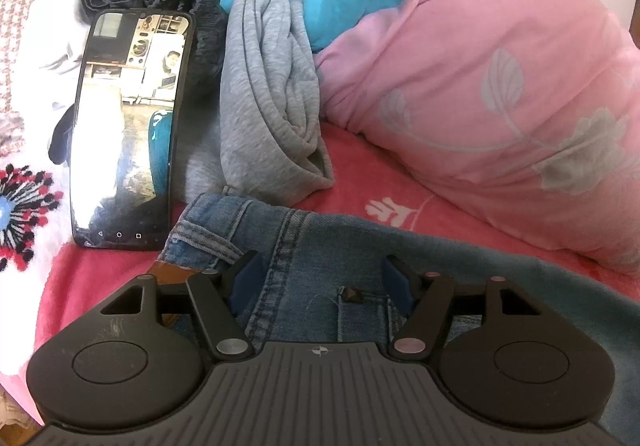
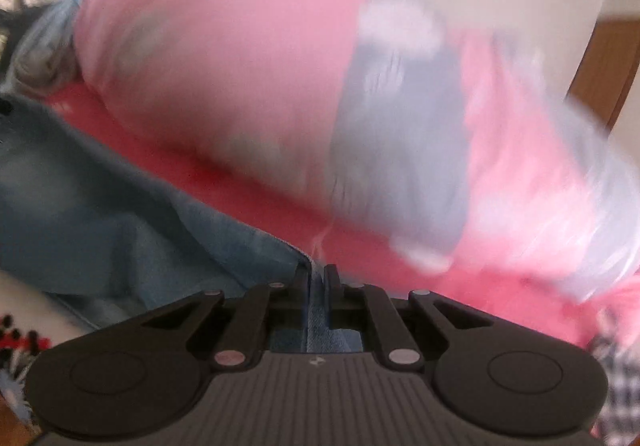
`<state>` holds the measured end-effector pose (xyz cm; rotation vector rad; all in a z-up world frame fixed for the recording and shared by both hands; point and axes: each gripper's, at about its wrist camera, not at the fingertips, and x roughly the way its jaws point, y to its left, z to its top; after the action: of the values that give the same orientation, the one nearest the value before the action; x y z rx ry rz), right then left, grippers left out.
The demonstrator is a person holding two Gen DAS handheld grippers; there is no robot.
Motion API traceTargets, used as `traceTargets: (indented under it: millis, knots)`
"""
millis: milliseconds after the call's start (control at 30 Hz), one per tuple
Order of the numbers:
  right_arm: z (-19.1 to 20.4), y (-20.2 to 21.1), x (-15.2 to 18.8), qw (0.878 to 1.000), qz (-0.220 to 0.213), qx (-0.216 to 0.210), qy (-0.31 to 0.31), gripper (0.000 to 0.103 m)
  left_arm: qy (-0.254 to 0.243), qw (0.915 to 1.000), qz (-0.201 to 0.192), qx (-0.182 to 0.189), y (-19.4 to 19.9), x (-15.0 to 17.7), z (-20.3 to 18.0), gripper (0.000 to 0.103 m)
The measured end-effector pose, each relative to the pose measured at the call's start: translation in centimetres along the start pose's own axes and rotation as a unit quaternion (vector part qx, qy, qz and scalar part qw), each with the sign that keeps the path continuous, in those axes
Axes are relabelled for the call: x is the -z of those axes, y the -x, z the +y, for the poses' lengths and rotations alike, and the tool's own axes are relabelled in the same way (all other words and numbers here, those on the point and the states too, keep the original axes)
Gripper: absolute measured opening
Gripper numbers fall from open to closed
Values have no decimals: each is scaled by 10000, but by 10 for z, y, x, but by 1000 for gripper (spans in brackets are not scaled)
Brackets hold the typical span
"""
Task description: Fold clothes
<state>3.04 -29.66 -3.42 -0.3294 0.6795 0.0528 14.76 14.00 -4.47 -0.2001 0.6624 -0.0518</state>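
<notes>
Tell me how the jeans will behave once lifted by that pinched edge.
The jeans will probably droop, since the denim already lies rumpled. Their thick seams suggest some weight, so they may drag. The right gripper pinches only a thin edge, which might slip.

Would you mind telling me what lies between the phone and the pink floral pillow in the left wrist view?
In the left wrist view, a rolled grey garment lies between the phone and the pink pillow, with the jeans below it.

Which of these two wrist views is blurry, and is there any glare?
Right wrist view: motion-smeared pink pillow, though the right gripper stays sharp, pinching jeans. Left wrist view: sharp, with washed-out glare on the phone screen.
</notes>
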Motion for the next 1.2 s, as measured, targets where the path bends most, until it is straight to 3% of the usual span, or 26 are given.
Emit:
traceTargets:
  millis: [67,133,300,333,467,567,667,733,833,1000,1200]
  knots:
    - [-9,-18,4,9988,389,-222,-201,15,18,10000,-5,21,0,0,1,68]
    - [-12,-20,6,9984,468,-267,-180,32,39,10000,-13,40,1,0,1,68]
    - [3,28,15,9935,-312,-60,1092,67,96,9999,-29,66,2,1,2,68]
    - [6,37,17,9905,-435,-9,1308,69,103,9999,-38,67,2,1,1,68]
    - [5,61,1,9905,-745,-429,1069,69,191,9997,-85,108,5,1,3,68]
    - [12,63,-27,9843,-1176,-1223,477,69,258,9995,-117,123,7,0,3,68]
    - [47,41,-64,9679,-1358,-2095,302,67,304,9993,-150,129,9,-1,3,69]
    - [84,20,-89,9579,-1329,-2504,453,54,306,9993,-201,100,10,-2,4,69]
    - [140,-14,-125,9381,-1289,-3112,804,49,305,9990,-337,47,13,-3,6,70]
    - [222,-52,-162,9142,-1127,-3579,1529,46,535,9963,-671,-4,23,-1,20,71]
    - [283,-76,-179,8889,-862,-4071,1917,46,715,9921,-1013,-213,44,10,42,73]
